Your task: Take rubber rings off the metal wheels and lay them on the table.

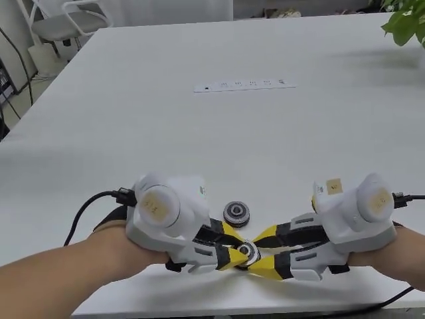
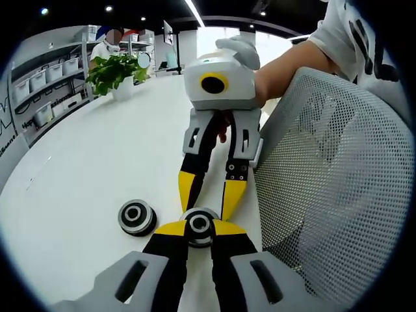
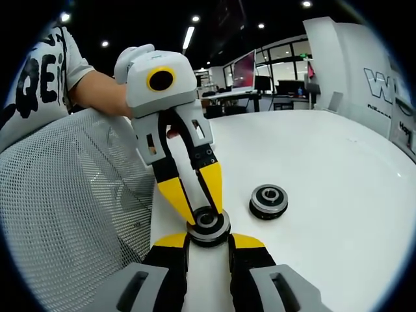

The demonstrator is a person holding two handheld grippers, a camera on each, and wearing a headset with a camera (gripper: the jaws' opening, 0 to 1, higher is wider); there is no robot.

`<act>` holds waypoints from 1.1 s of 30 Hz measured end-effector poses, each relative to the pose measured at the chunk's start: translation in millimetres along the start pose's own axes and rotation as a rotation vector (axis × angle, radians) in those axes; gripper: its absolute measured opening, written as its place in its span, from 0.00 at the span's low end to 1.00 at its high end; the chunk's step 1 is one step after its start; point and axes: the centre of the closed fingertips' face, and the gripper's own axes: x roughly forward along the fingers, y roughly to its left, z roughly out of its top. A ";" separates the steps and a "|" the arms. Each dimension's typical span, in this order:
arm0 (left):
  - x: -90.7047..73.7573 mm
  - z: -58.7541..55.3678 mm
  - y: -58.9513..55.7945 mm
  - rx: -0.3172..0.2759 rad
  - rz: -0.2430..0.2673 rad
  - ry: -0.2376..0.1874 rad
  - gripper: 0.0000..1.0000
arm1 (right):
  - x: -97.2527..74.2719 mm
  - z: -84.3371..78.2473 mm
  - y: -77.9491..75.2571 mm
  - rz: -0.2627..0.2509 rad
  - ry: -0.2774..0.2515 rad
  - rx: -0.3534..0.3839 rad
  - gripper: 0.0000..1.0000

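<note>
A metal wheel with a dark rubber ring [image 1: 247, 251] sits at the near edge of the white table [image 1: 199, 133], caught between both grippers. My left gripper [image 1: 232, 248] comes in from the left, its yellow tips closed on the wheel [image 2: 198, 224]. From the right, my right gripper [image 1: 265, 250] meets it, with its tips pressed to the same wheel [image 3: 208, 226]. In the left gripper view the right gripper [image 2: 209, 195] reaches down from above; in the right gripper view the left gripper [image 3: 198, 205] does the same. A second ringed wheel [image 1: 236, 212] [image 2: 136, 217] [image 3: 268, 200] lies flat just beyond them.
A white socket strip [image 1: 244, 85] lies mid-table. A potted plant [image 1: 405, 23] [image 2: 114, 70] stands at the far right corner. A grey mesh chair back [image 2: 338, 182] [image 3: 71, 214] is close behind the table's near edge. Black cables [image 1: 86, 212] trail from both grippers.
</note>
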 end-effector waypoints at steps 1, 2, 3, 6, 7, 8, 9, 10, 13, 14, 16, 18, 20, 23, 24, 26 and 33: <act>0.0 0.0 -0.1 0.000 0.000 0.000 0.08 | -0.4 -0.2 0.1 -0.001 0.001 -0.002 0.21; 0.0 0.0 -0.1 0.000 0.000 0.000 0.08 | -0.7 -0.7 -0.4 -0.002 0.003 -0.002 0.20; 0.0 0.0 0.0 0.000 0.001 0.000 0.08 | -0.9 -0.9 -0.5 -0.003 0.003 -0.001 0.20; 0.0 0.1 0.0 0.000 0.001 0.000 0.08 | -1.7 -1.6 -0.5 -0.006 0.006 0.003 0.18; -0.1 0.0 0.1 0.000 0.001 0.000 0.08 | -2.3 -1.9 -0.4 -0.007 0.006 0.005 0.18; -0.1 0.0 0.1 0.000 0.001 0.000 0.08 | -2.5 -2.2 -0.6 -0.008 0.006 0.007 0.17; -0.1 0.0 0.1 0.000 0.002 0.000 0.08 | -2.9 -2.5 -0.6 -0.009 0.005 0.012 0.17; -0.1 0.0 0.2 0.001 0.002 0.000 0.08 | -3.1 -2.7 -0.5 -0.010 0.004 0.016 0.16; -0.1 0.1 0.1 0.001 0.002 -0.001 0.08 | -3.7 -3.2 -0.5 -0.012 0.005 0.022 0.15; -0.1 0.1 0.2 0.001 0.002 0.000 0.08 | -3.9 -3.4 -0.5 -0.013 0.007 0.022 0.15; -0.2 0.1 0.2 0.001 0.002 0.000 0.08 | -5.0 -5.7 -1.9 -0.020 0.021 0.010 0.11; -0.2 0.0 0.3 0.000 0.002 0.000 0.08 | -5.3 -6.0 -1.4 -0.018 0.019 0.023 0.07; -0.2 0.0 0.4 0.000 0.002 0.000 0.08 | -5.2 -6.1 -1.6 -0.019 0.017 0.028 0.07; -0.2 -0.1 0.3 0.000 0.002 0.000 0.08 | -4.7 -5.9 -2.0 -0.022 0.019 0.032 0.07; -0.2 -0.1 0.4 0.001 0.002 0.000 0.08 | -4.8 -6.1 -2.3 -0.022 0.020 0.033 0.06; -0.2 -0.1 0.3 0.001 0.002 0.000 0.08 | -4.9 -6.6 -2.3 -0.020 0.019 0.050 0.04; -0.4 -0.2 0.1 0.002 0.002 0.000 0.08 | -4.6 -6.6 -2.1 -0.023 0.019 0.067 0.01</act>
